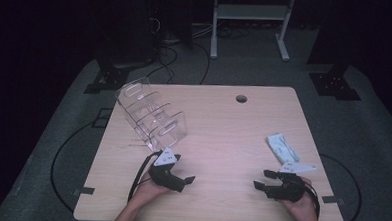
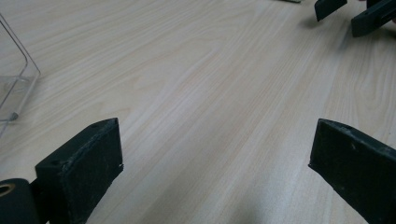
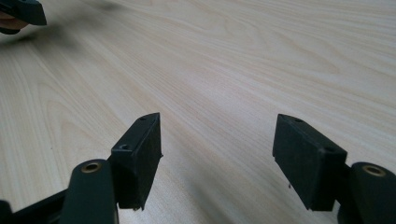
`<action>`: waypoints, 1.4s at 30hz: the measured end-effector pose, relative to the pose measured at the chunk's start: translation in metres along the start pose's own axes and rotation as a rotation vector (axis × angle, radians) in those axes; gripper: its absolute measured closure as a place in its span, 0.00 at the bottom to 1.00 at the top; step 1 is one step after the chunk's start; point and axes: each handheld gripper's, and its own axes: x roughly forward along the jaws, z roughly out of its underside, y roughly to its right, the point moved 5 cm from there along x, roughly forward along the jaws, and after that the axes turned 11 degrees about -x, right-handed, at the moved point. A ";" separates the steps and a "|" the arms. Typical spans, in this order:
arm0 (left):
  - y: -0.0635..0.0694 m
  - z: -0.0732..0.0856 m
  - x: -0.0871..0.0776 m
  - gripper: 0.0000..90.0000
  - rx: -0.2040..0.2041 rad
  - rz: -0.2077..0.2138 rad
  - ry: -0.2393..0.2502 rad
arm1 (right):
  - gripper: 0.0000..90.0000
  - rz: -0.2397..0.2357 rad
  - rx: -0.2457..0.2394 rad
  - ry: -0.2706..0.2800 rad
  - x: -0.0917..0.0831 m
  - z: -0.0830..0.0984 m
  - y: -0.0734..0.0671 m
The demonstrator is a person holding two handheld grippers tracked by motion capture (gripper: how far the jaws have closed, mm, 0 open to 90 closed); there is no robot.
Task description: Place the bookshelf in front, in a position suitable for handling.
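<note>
left gripper (image 1: 181,181): jaws wide apart, empty, near clear plastic slotted rack (image 1: 151,116) | right gripper (image 1: 261,186): jaws apart, empty, just short of pale blue folded cloth (image 1: 282,147) | pale wooden tabletop (image 1: 223,126): nothing picked up yet, judging all work remains

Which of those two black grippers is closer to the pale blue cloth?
The right gripper. The pale blue cloth lies just beyond it near the table's right edge, while the left gripper rests by the clear plastic rack across the table.
</note>
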 end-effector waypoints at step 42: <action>-0.033 -0.057 -0.126 0.02 0.053 -0.086 0.110 | 0.35 -0.012 0.013 0.001 0.002 -0.006 -0.008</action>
